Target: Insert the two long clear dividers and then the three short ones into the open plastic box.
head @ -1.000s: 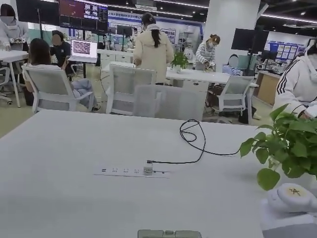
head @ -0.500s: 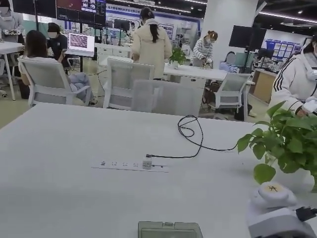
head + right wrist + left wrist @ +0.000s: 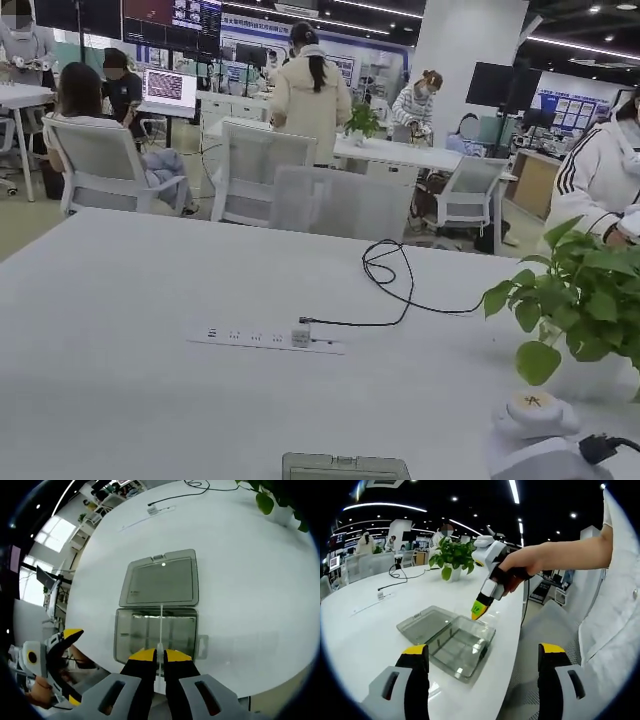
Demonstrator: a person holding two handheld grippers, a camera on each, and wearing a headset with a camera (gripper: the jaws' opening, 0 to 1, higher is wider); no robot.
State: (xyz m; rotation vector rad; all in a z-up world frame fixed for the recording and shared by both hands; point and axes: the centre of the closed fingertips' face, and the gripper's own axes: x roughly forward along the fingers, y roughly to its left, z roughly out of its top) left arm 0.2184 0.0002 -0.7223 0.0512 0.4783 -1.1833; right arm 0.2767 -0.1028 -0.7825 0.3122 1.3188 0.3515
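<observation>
The white table [image 3: 150,380] is carrying the open box [image 3: 156,610], which is lying near my edge with its lid folded flat beyond the tray. A potted plant [image 3: 585,300] is standing well off to the right. In the head view my right gripper [image 3: 160,653] is coming in from the right. A second ago its white top was sitting under the plant's leaves, and now it is showing lower and further left, nearer the box. Its jaws are pinched together on a clear divider [image 3: 161,625], which I am holding edge-on over the tray, roughly across its middle. I am judging that the approach is nearly done and that lowering the divider into its slots comes next. I cannot tell whether the strip is touching the tray yet, nor whether it is a long one or a short one. My left gripper [image 3: 482,649] is hanging off the table's near edge, pointing at the box, jaws spread wide and holding nothing.
</observation>
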